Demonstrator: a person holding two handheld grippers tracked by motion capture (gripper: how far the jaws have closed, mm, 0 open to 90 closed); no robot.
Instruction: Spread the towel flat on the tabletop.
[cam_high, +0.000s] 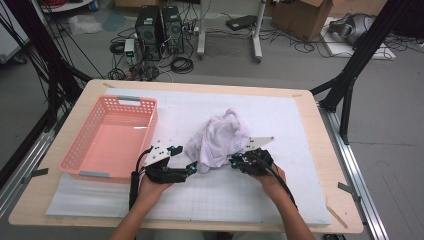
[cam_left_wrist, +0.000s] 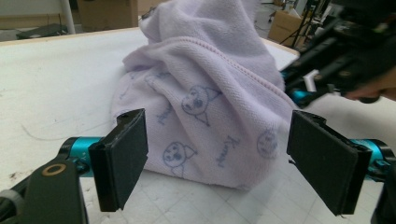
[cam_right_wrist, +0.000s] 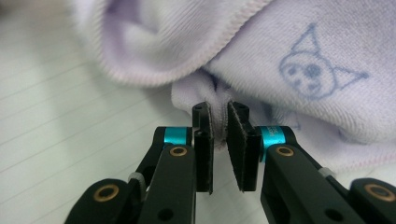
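We see the lavender towel (cam_high: 220, 139) bunched mid-mat, apart from the pink basket (cam_high: 111, 137). Our right gripper (cam_right_wrist: 219, 119) pinches a fold at its near edge; our left gripper (cam_left_wrist: 217, 154) gapes wide at its other near edge, untouching.

Colours and patterns on the table

A pale lilac terry towel (cam_high: 220, 139) is printed with blue cartoon faces; a salmon-pink slotted plastic basket (cam_high: 95, 160) and black, teal-accented gripper pads (cam_left_wrist: 122, 156) are seen.
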